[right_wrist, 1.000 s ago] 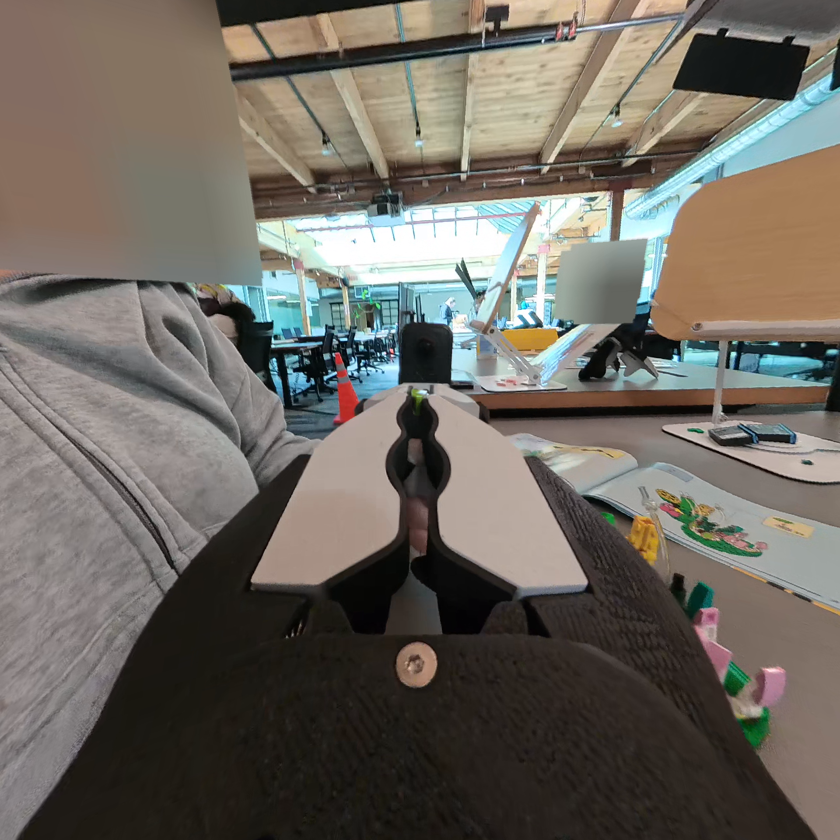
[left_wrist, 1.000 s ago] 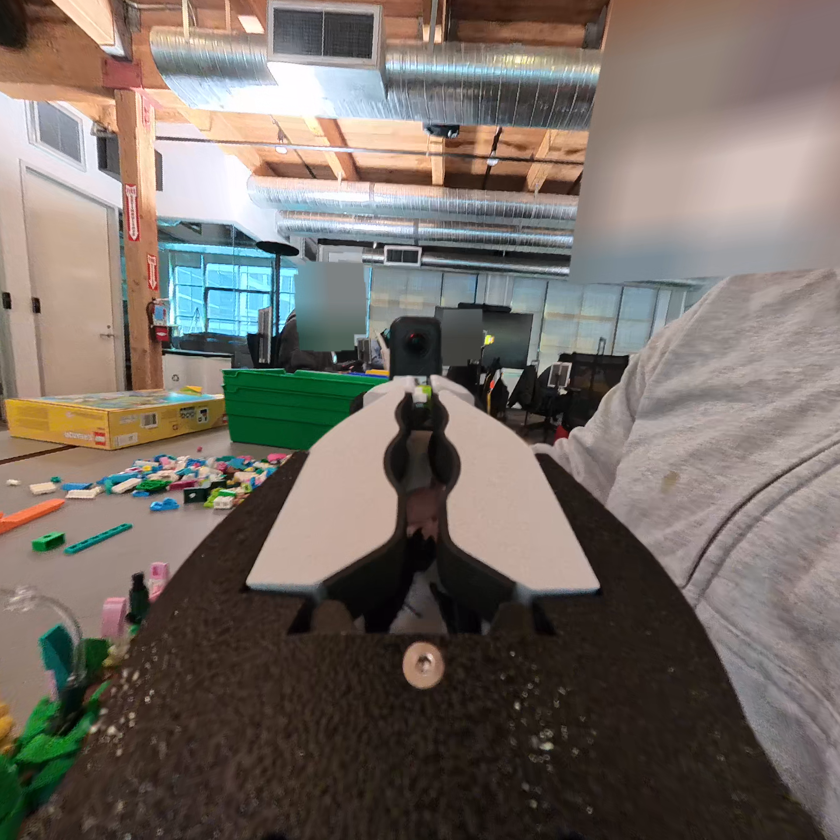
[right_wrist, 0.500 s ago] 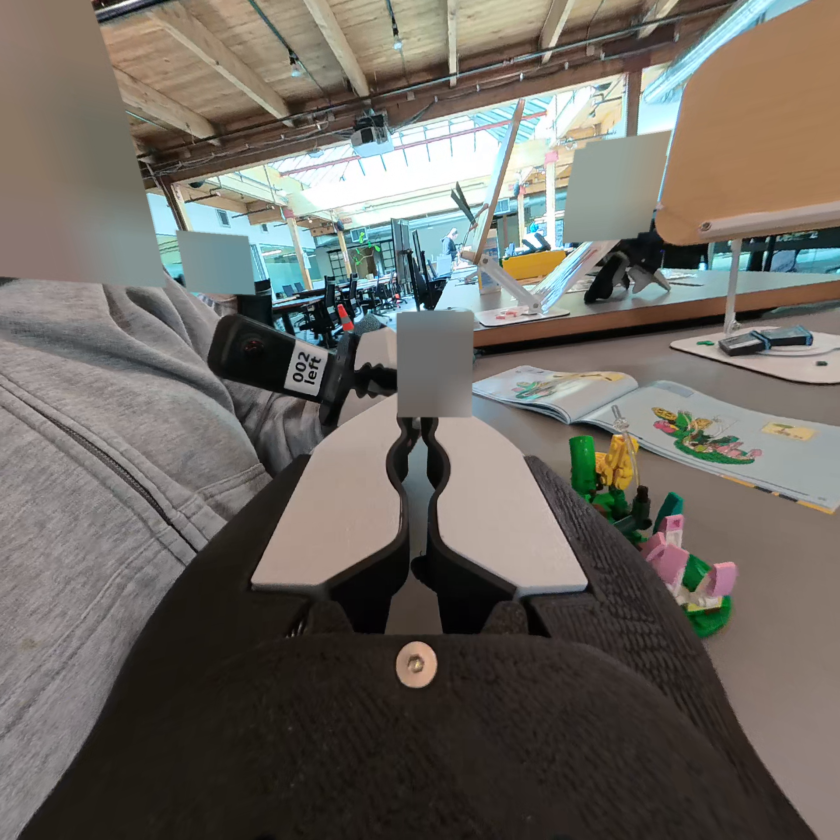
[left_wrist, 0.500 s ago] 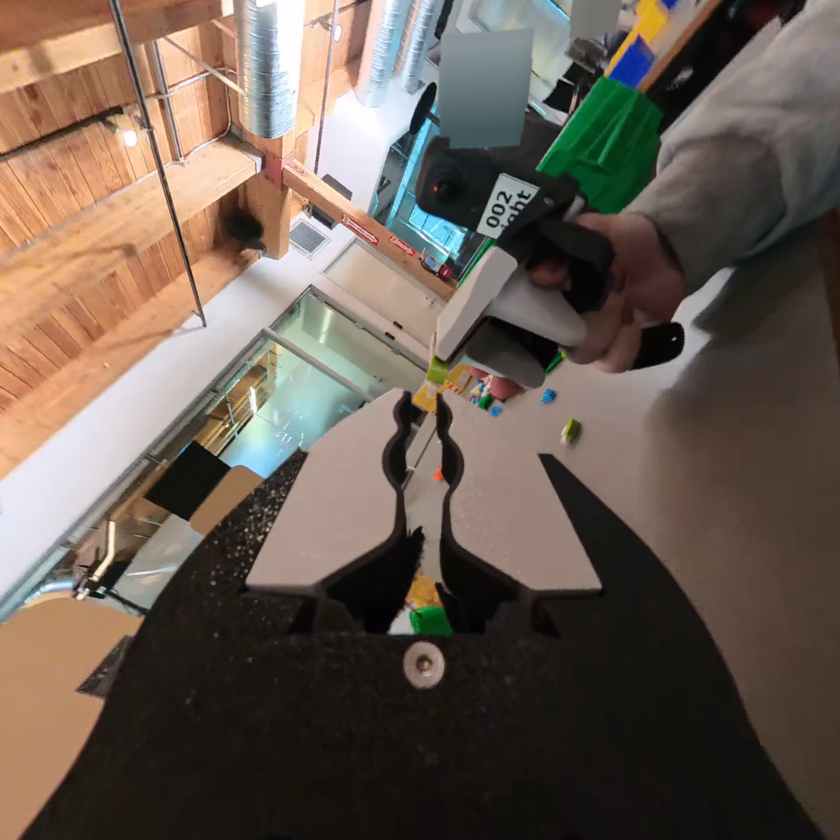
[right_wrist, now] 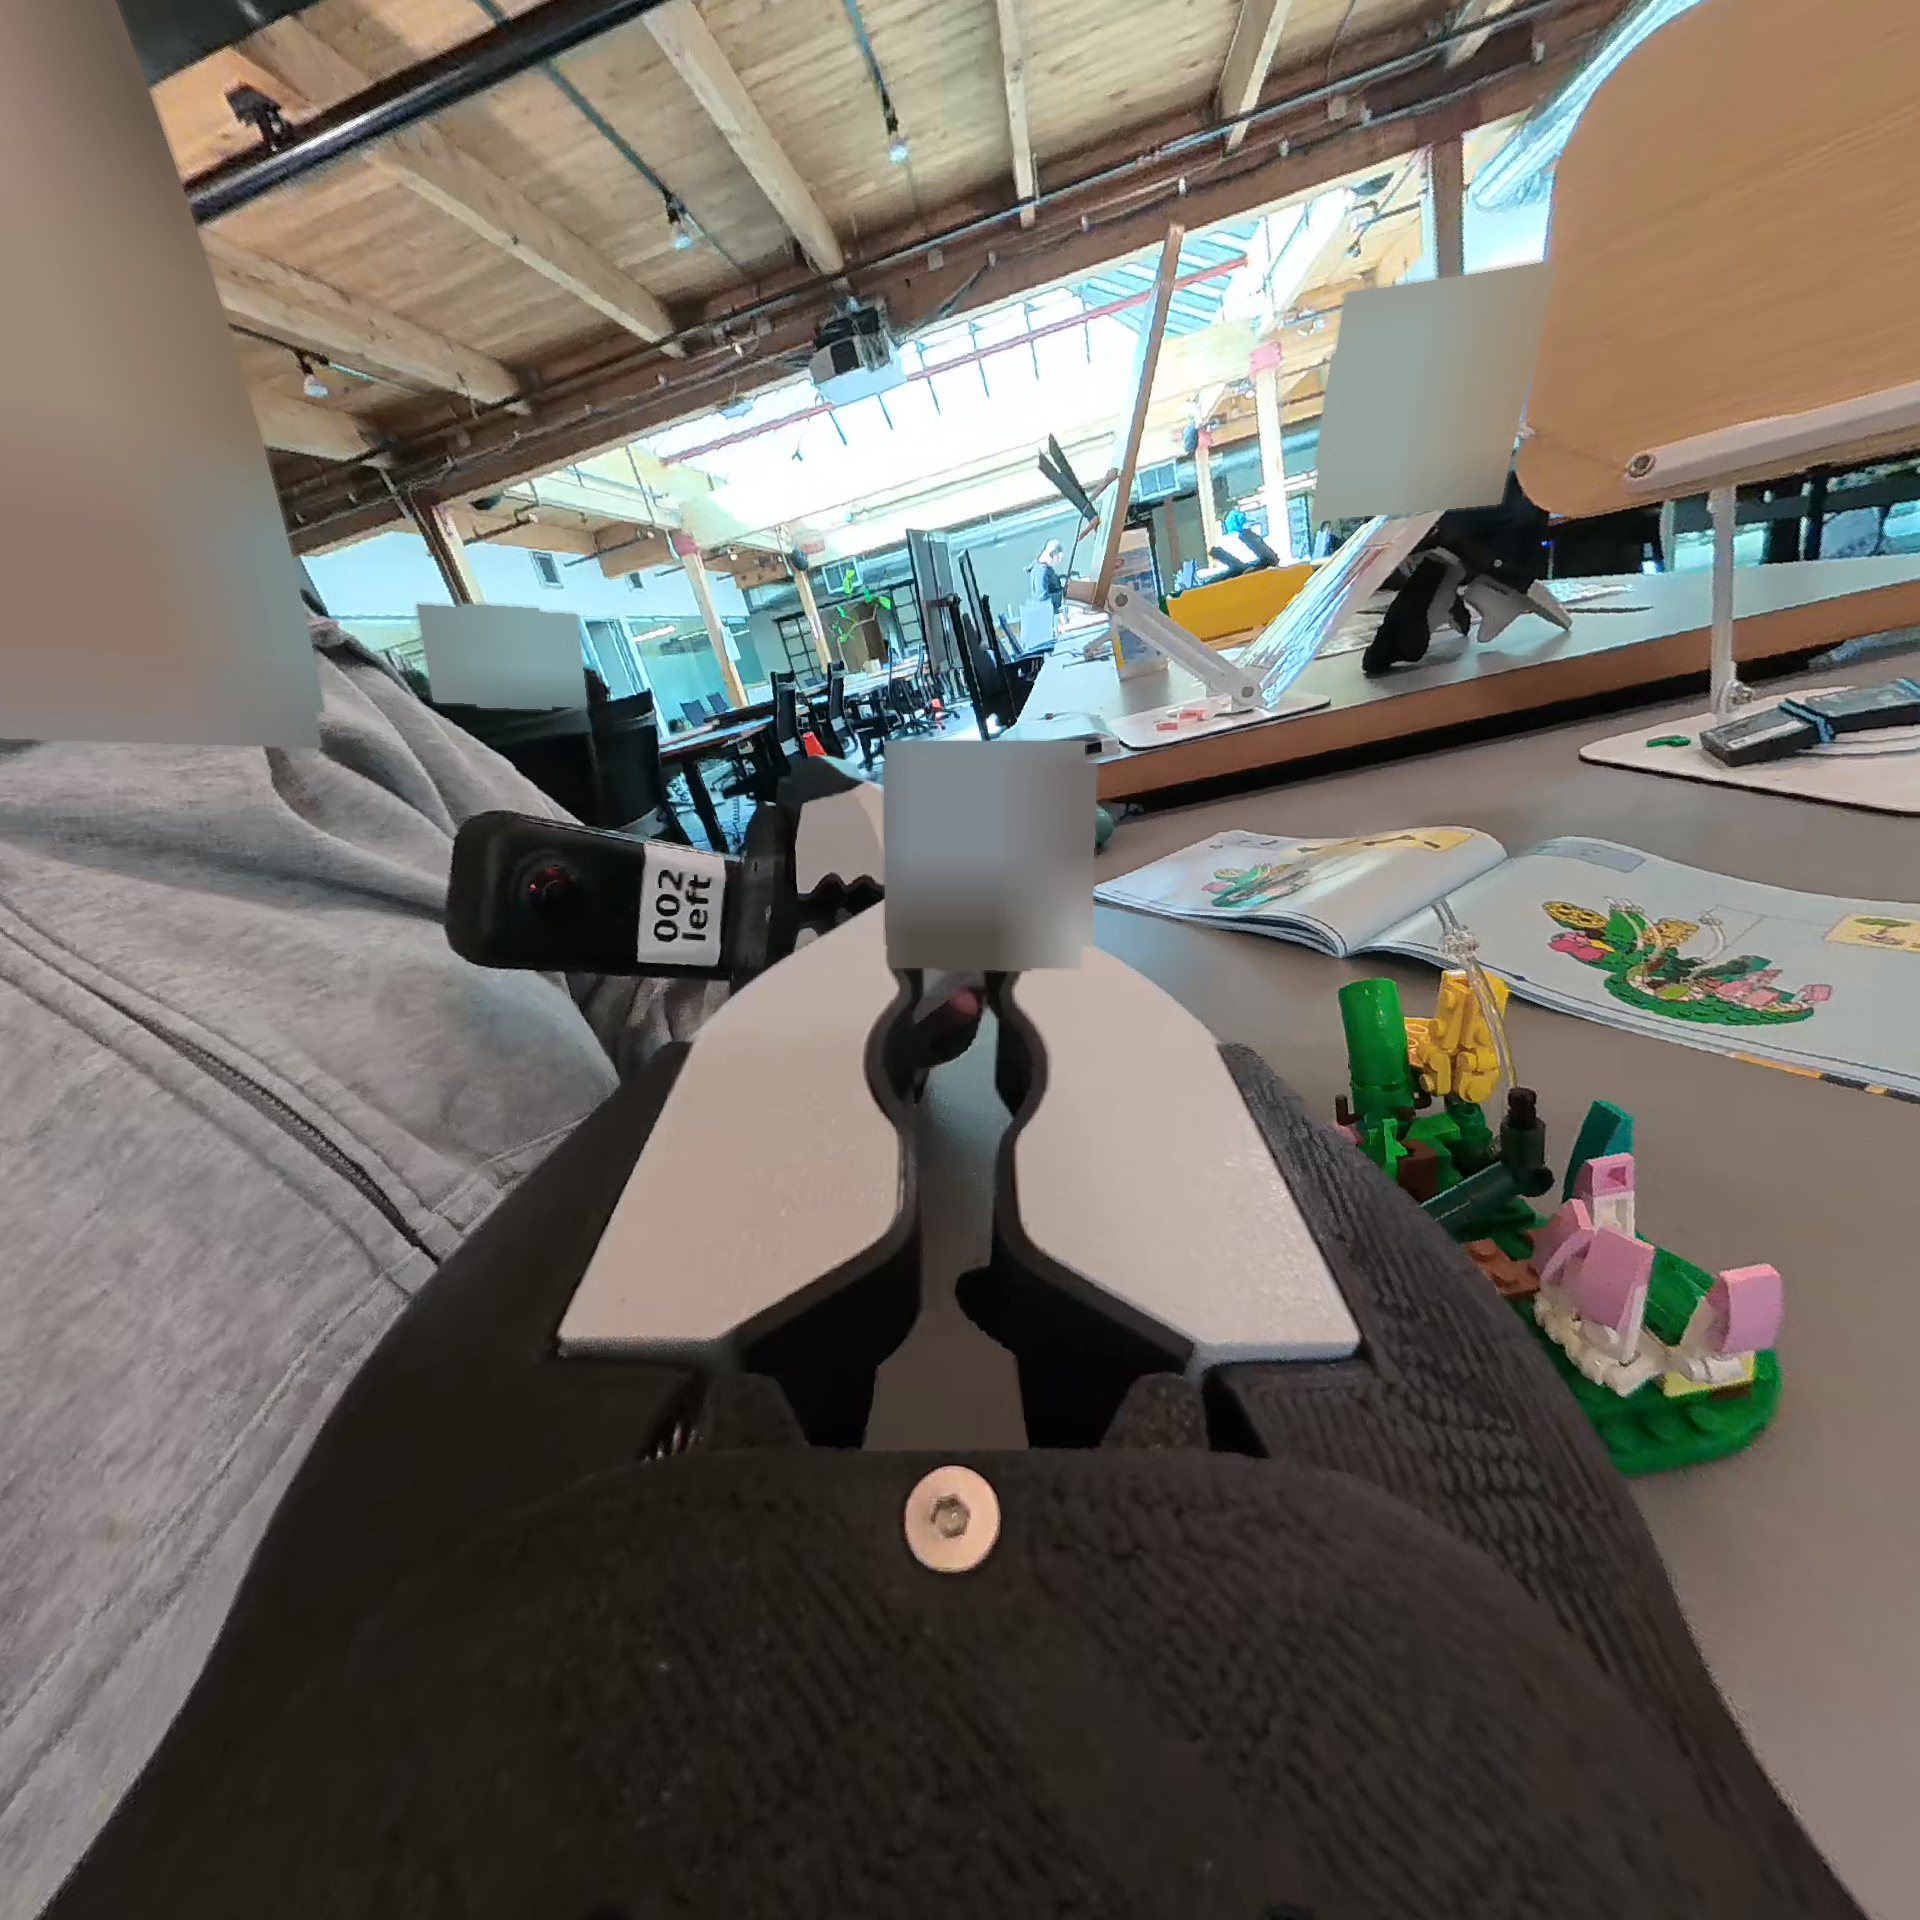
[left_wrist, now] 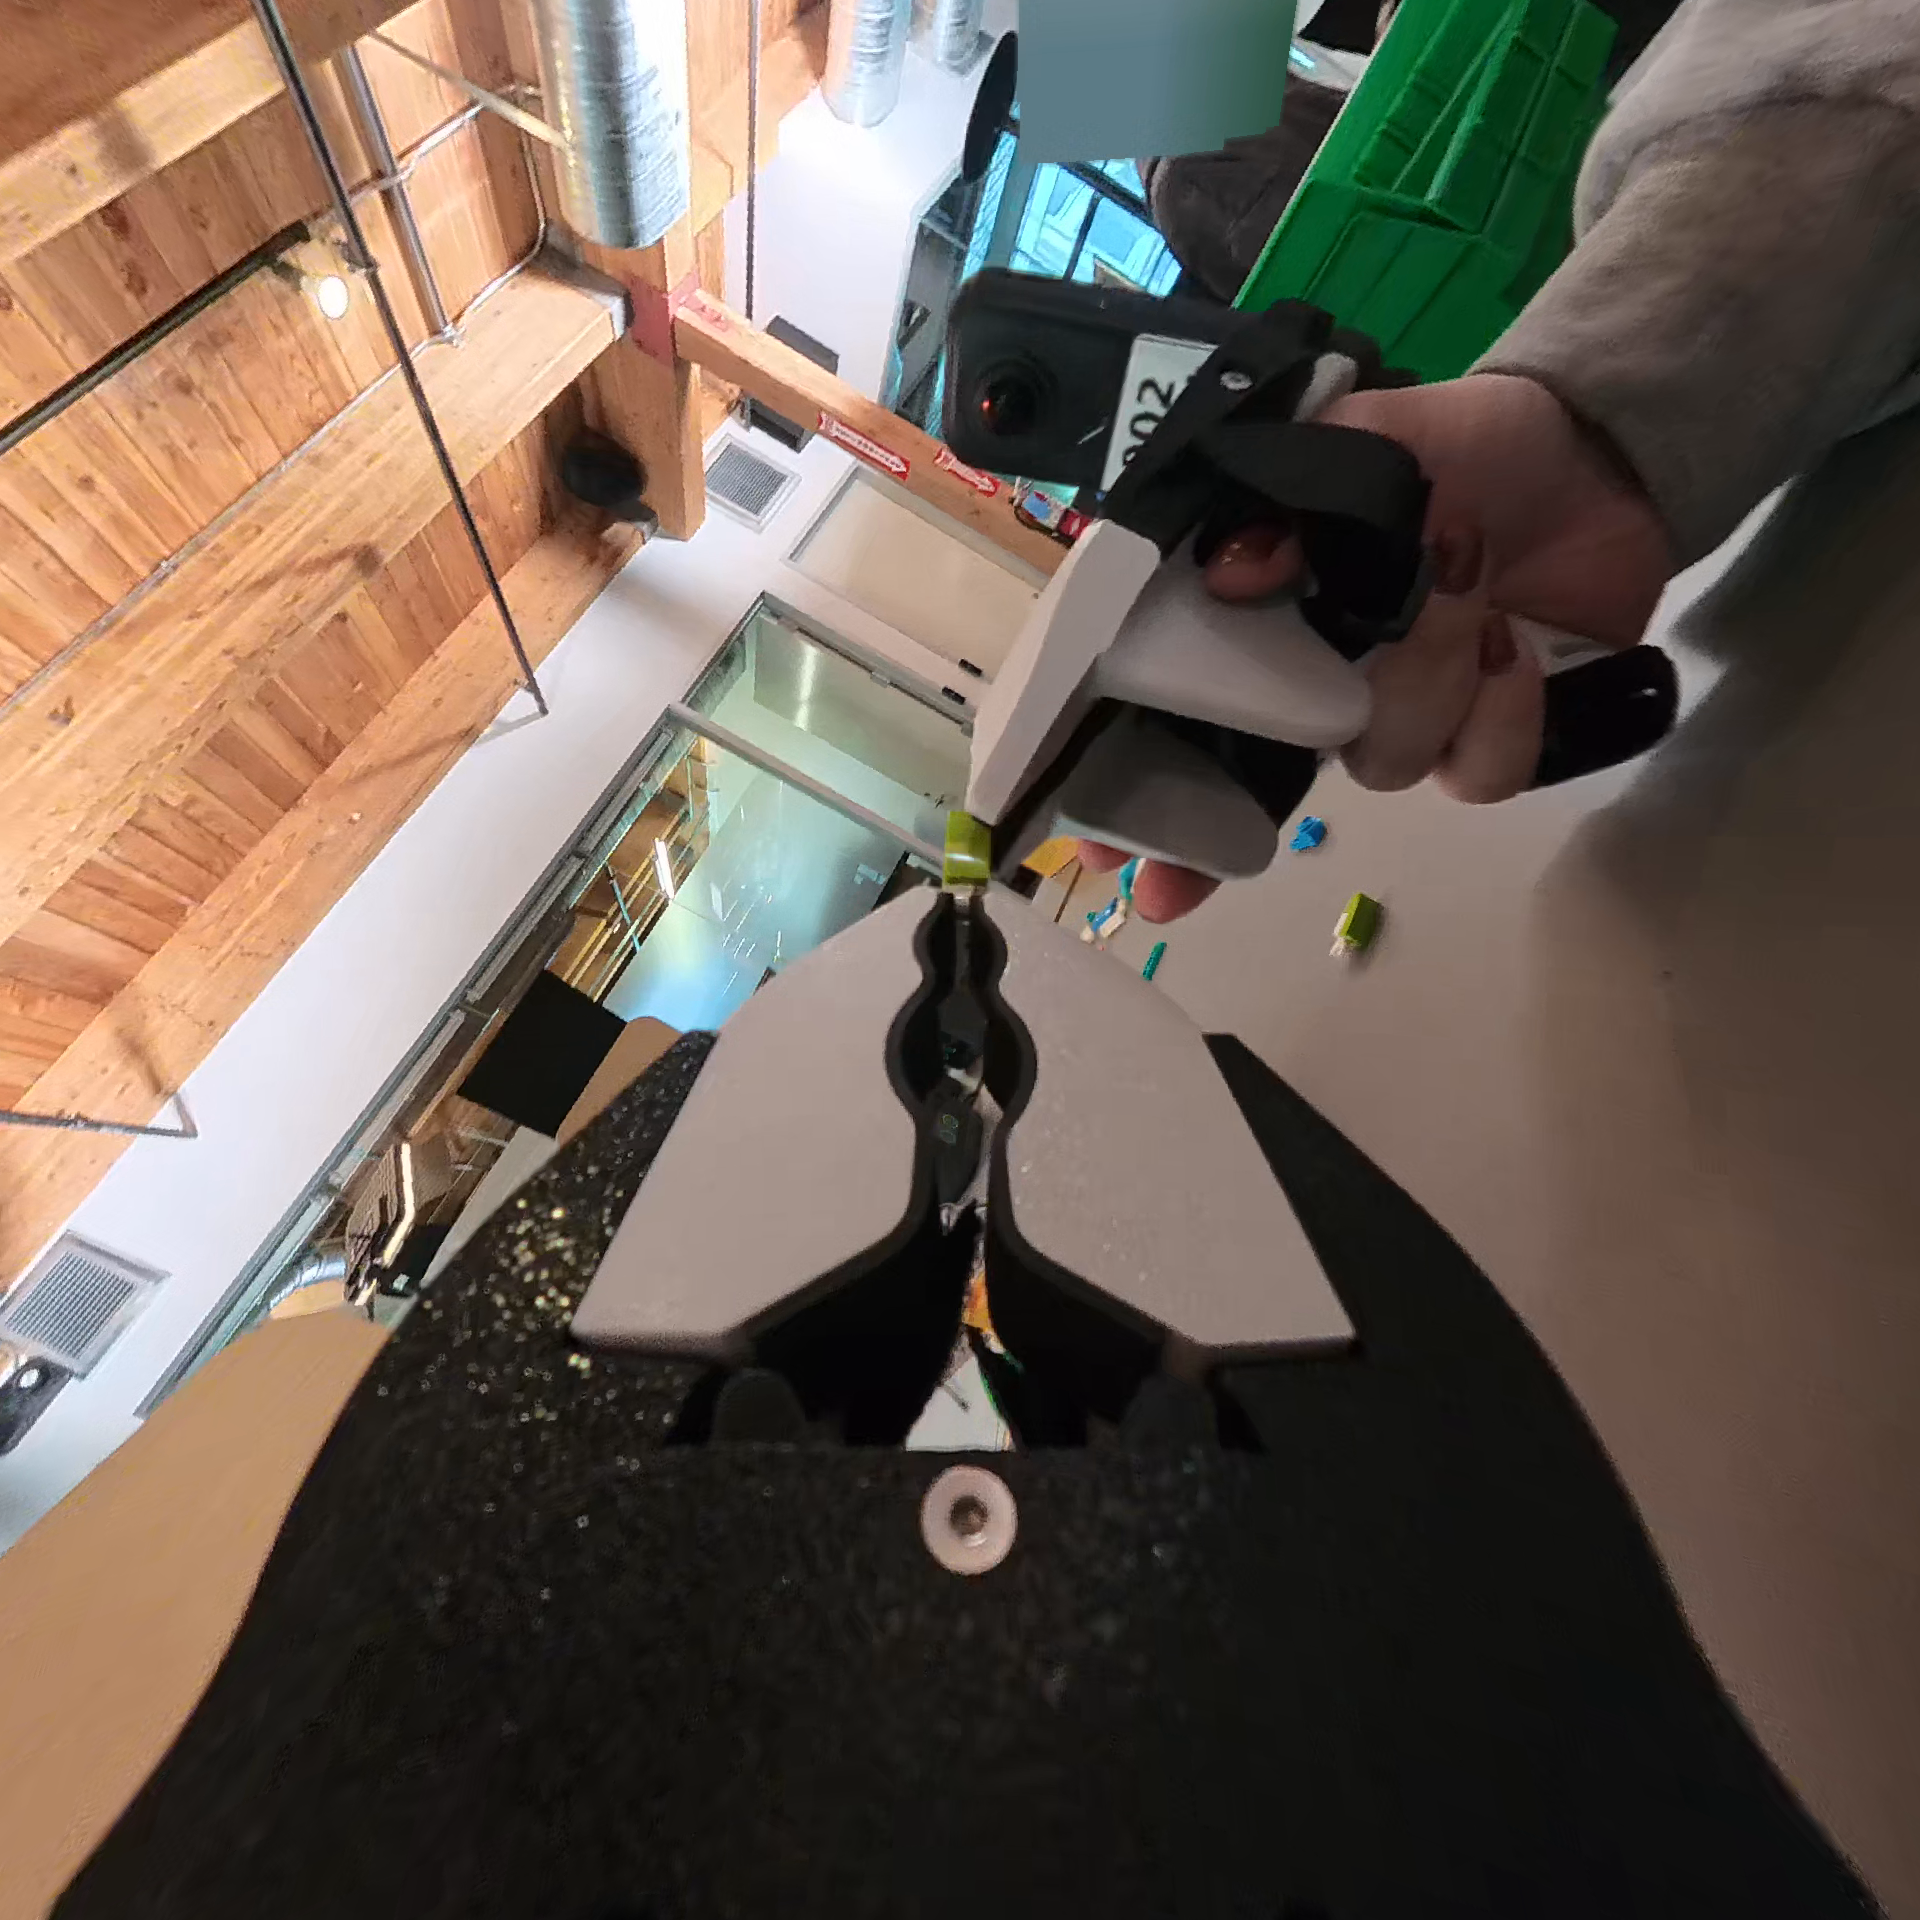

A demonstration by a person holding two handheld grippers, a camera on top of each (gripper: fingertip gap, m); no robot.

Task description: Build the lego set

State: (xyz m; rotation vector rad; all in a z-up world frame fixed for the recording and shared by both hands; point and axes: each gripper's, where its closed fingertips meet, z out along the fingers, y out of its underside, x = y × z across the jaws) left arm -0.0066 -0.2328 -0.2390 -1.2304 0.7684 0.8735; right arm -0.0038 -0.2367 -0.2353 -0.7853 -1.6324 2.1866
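Observation:
In the left wrist view my left gripper (left_wrist: 961,912) is rolled sideways, its jaws almost together on the pale lower end of a small lime-green piece (left_wrist: 966,847). My right gripper (left_wrist: 985,826), in a person's hand, is shut on the same piece from above, so the grippers meet tip to tip above the table. In the right wrist view a blurred patch hides the tips of my right gripper (right_wrist: 951,982) and the piece. My left gripper (right_wrist: 790,883) faces it. The partly built green, pink and yellow flower model (right_wrist: 1621,1278) stands on the table to the right.
An open instruction booklet (right_wrist: 1455,914) lies behind the model. Loose bricks lie on the grey table (left_wrist: 1662,1195), among them a lime one (left_wrist: 1356,920) and a blue one (left_wrist: 1307,834). A green bin (left_wrist: 1455,156) stands beyond. The person's grey sleeve (right_wrist: 208,1039) fills the left. The grippers are tip to tip, or close to it.
A second ago both grippers met level on the lime piece. The left gripper then rolled sideways and opened a little. Now its jaws have narrowed around the piece's end.

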